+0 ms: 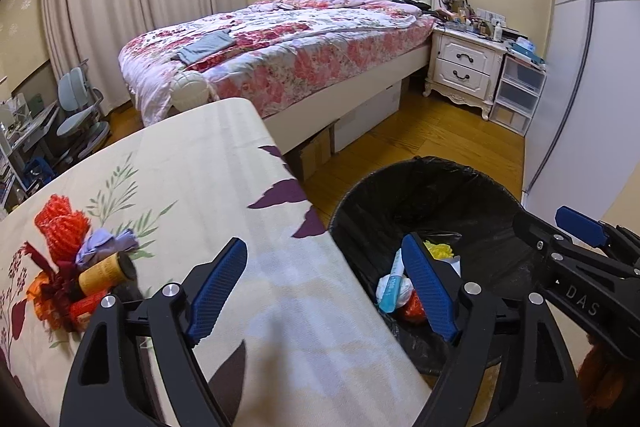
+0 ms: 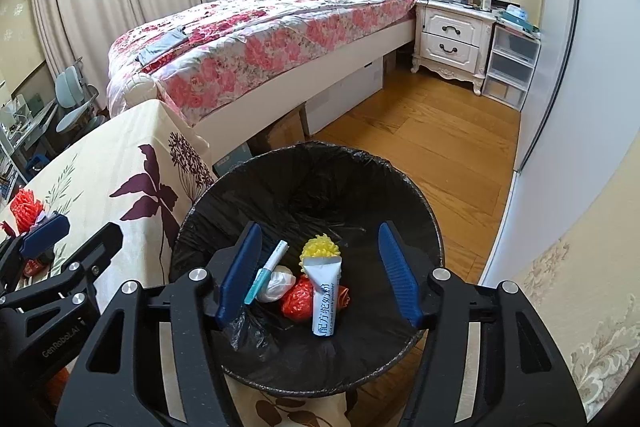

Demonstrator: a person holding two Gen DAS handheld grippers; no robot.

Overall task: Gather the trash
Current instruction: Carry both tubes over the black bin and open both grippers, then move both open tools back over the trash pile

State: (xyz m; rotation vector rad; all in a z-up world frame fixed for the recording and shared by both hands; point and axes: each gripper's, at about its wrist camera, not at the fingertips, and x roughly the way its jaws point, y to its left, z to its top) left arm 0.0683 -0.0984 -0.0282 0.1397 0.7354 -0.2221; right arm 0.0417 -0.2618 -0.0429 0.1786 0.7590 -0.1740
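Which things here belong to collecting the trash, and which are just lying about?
Job:
- black-lined bin
- trash inside: milk powder sachet, teal stick packet
- trash pile on table: orange mesh, yellow tube

Lying about:
- bed
- nightstand
- plastic drawers
- desk chair

Bin near rim hidden behind left tool.

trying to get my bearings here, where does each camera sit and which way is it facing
Left wrist: on the left gripper, aimed down over the floral-clothed table edge; the right gripper enters at right.
Right wrist: on the right gripper, open above the black-lined round trash bin, over a white milk powder sachet; the left gripper shows at left.
Shared: bin, table, floral-quilted bed.
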